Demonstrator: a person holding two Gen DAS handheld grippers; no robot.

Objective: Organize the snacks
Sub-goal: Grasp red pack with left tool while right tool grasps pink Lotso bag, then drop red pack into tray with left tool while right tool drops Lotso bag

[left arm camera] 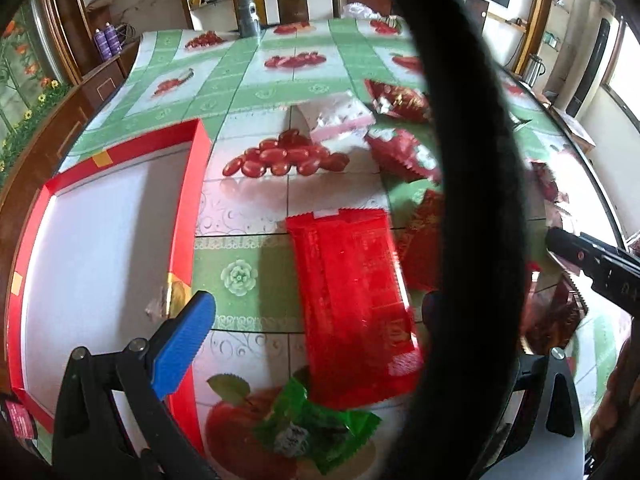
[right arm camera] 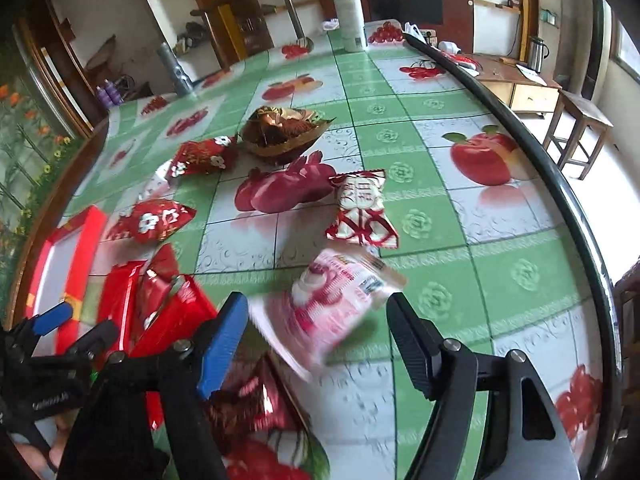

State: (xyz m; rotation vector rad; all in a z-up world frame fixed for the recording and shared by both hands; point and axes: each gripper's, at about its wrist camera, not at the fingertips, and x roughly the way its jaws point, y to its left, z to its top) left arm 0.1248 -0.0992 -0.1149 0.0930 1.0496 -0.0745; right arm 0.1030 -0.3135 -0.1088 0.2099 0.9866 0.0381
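Fruit-printed desk (right arm camera: 440, 208) carries scattered snacks; right gripper (right arm camera: 316, 332) jaws spread around a pink packet (right arm camera: 336, 300), left gripper (left arm camera: 316, 320) jaws spread over a red packet (left arm camera: 352, 300).

A glossy printed tablecloth (right arm camera: 440, 168) carries shiny foil-like snack packets (right arm camera: 154, 220) and a matt-lined red cardboard box (left arm camera: 200, 148).

Box (left arm camera: 120, 240) left of snack packets (left arm camera: 352, 300) on table (left arm camera: 248, 80)
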